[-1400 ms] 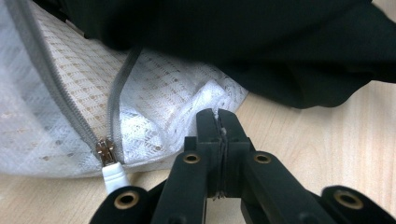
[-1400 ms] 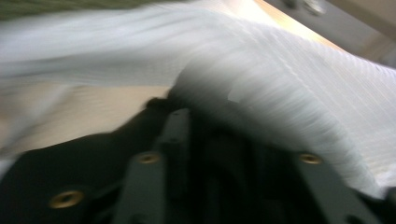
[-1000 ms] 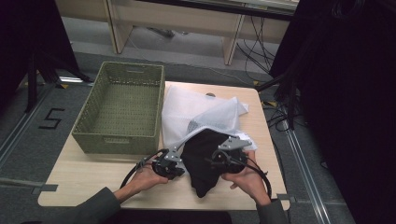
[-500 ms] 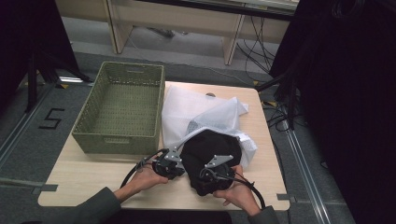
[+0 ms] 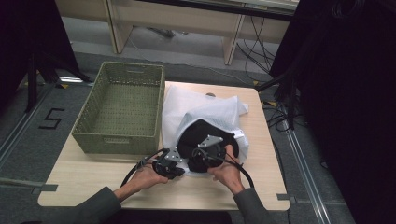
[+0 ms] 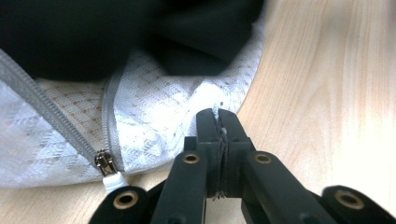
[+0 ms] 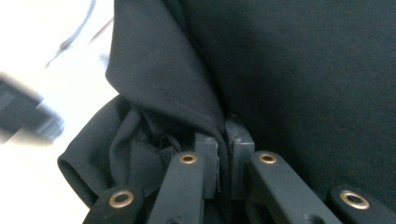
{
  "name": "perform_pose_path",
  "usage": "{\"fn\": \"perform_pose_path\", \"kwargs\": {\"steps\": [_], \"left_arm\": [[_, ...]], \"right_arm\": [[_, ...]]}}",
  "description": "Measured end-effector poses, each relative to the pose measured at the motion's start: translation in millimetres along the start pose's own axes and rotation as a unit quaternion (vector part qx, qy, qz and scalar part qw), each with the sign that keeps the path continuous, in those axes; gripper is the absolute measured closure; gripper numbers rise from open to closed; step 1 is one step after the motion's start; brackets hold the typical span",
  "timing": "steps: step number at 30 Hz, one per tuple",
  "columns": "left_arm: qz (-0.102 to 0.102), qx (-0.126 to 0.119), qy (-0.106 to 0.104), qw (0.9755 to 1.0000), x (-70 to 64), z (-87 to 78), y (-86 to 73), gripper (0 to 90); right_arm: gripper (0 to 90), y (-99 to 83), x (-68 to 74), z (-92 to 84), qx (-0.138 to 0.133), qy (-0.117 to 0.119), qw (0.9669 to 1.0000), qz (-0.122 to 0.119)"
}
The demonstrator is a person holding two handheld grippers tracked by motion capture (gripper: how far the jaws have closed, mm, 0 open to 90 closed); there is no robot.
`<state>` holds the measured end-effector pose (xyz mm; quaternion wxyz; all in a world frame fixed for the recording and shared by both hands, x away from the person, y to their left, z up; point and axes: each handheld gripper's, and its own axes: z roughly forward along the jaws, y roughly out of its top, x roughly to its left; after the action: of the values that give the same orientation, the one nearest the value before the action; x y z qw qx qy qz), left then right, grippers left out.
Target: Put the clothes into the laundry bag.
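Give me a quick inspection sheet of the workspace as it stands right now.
Surface: wooden table, bare along its near edge.
Job's things: black garment partly inside white mesh laundry bag; zipper open.
Clutter: empty green basket beside the bag.
Grippers: left gripper shut on the bag's edge; right gripper has just been closing, shut on a fold of the garment.
Cables: gripper cable loops on the table.
Surroundings: grey floor, desk legs behind, black curtain at right.

A lab-like workroom: taped floor number [image 5: 51, 118], trailing cables [image 5: 275, 116], black curtains [image 5: 345, 93], plain wooden table [image 5: 93, 179].
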<state>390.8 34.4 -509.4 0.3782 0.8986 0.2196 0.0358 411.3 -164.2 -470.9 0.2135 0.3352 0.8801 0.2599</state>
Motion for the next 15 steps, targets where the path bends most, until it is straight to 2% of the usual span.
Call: {"fn": "perform_pose_path", "kwargs": {"steps": [1,2,4,5,6,8,9,11,12,13,15], "left_arm": [[0.003,0.002,0.001,1.0,0.3,-0.2,0.0,88.0],[0.002,0.002,0.001,1.0,0.3,-0.1,0.0,88.0],[0.006,0.005,0.001,1.0,1.0,-0.3,0.4,88.0],[0.002,0.002,0.0,1.0,0.4,-0.2,0.5,88.0],[0.002,0.002,0.0,1.0,0.4,-0.3,0.4,88.0],[0.003,0.002,-0.002,1.0,0.5,0.0,0.5,88.0],[0.003,0.002,-0.001,1.0,0.5,-0.2,0.5,88.0],[0.0,0.002,-0.001,1.0,0.6,-0.3,0.4,88.0],[0.001,0.002,-0.001,1.0,0.5,-0.3,0.5,88.0],[0.003,0.002,-0.001,1.0,0.6,-0.3,0.5,88.0],[0.003,0.002,-0.001,1.0,0.6,-0.3,0.5,87.9]], "right_arm": [[86.8,5.2,-3.7,5.9,0.0,-0.007,1.0,0.005],[86.8,13.6,-10.7,19.0,-0.001,-0.027,0.9996,0.009],[86.8,17.2,-14.8,24.7,0.005,-0.032,0.9994,0.011],[86.6,22.3,-24.1,36.1,-0.003,-0.039,0.9991,0.017],[86.5,24.1,-27.3,39.9,-0.006,-0.045,0.9987,0.024],[86.3,25.1,-28.4,42.2,-0.01,-0.051,0.9981,0.033],[84.0,27.3,-30.1,42.7,-0.007,-0.038,0.9976,0.057],[82.8,26.7,-29.8,43.4,-0.016,-0.041,0.9973,0.059],[80.6,26.5,-30.0,39.6,-0.015,-0.031,0.9977,0.059],[76.0,25.6,-30.4,37.2,-0.025,-0.028,0.9977,0.056],[67.3,25.5,-31.4,27.6,-0.035,0.0,0.9972,0.066]]}}
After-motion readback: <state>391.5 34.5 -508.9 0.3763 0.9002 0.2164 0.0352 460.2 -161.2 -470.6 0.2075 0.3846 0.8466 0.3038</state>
